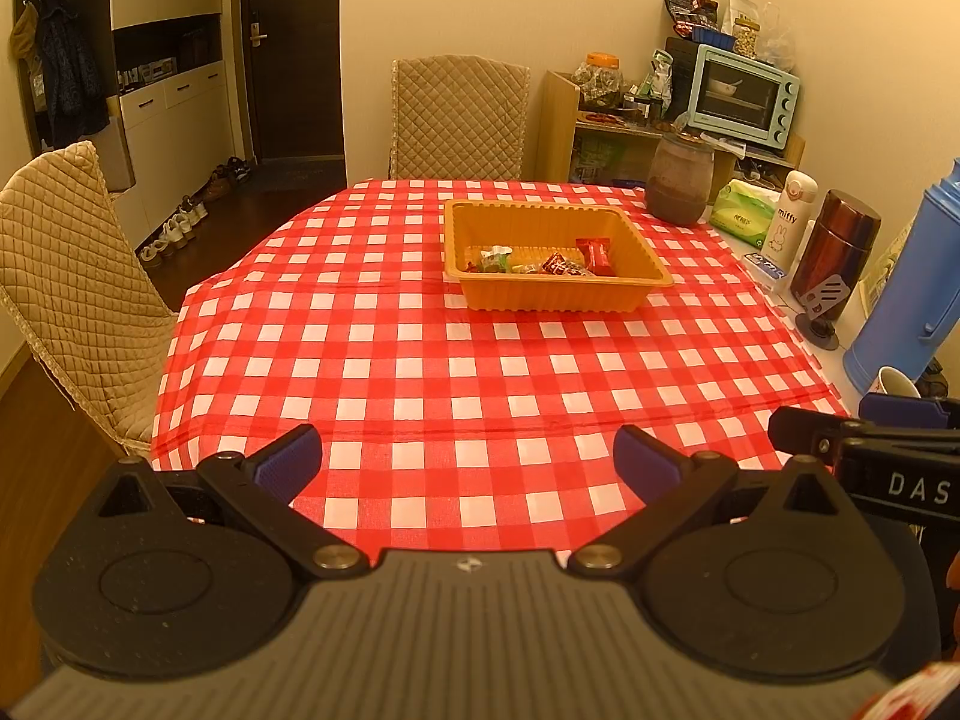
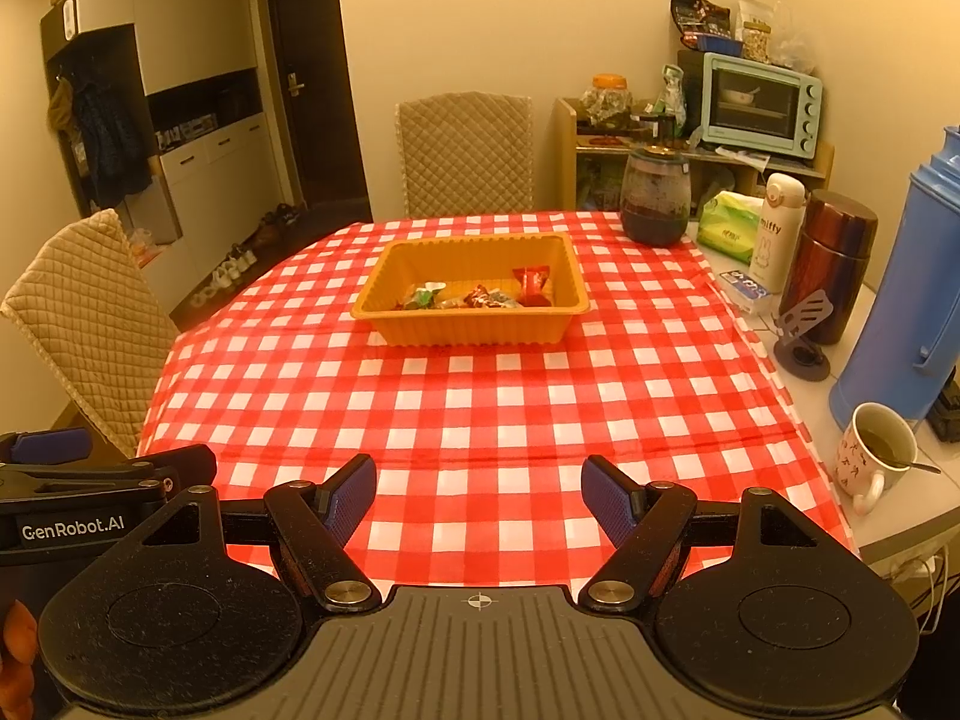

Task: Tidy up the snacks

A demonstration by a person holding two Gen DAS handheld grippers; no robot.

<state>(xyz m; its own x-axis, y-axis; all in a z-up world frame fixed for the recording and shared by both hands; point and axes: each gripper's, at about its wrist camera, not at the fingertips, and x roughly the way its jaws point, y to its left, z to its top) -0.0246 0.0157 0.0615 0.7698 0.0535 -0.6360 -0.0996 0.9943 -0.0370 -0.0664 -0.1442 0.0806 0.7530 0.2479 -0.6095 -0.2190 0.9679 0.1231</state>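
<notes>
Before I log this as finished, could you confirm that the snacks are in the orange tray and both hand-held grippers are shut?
Not quite. The snacks are in the orange tray, but the left hand-held gripper and right hand-held gripper are open and empty, as each wrist view shows.

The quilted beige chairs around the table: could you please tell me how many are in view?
2. One quilted beige chair stands at the far end of the red checked table; the other at its left side. More may be out of frame.

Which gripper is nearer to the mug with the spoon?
Right. The right gripper hovers just left of the mug; the left gripper sits farther left, beyond the right one.
</notes>
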